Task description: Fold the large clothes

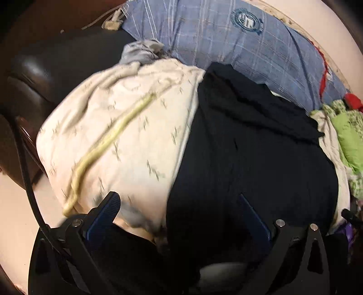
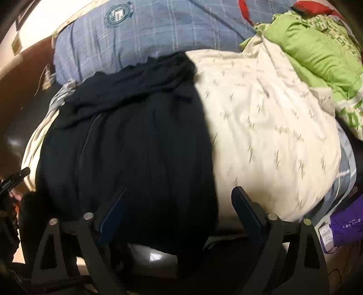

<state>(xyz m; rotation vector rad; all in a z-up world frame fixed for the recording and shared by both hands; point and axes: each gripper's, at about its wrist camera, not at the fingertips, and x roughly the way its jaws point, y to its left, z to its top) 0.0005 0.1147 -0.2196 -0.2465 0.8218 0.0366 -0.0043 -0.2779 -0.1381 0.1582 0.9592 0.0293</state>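
Note:
A black garment lies spread on a cream patterned bedsheet. It fills the middle and right of the left wrist view. My left gripper hovers over its near edge, open, with one fingertip over the sheet and the other over the black cloth. In the right wrist view the black garment covers the left half and the cream sheet the right. My right gripper is open over the garment's near right edge, with nothing pinched. Both views are blurred.
A blue plaid pillow lies behind the garment. Green cloth is heaped at the far right, with a red item beyond it. A purple garment lies at the near right. A dark leather surface borders the bed's left.

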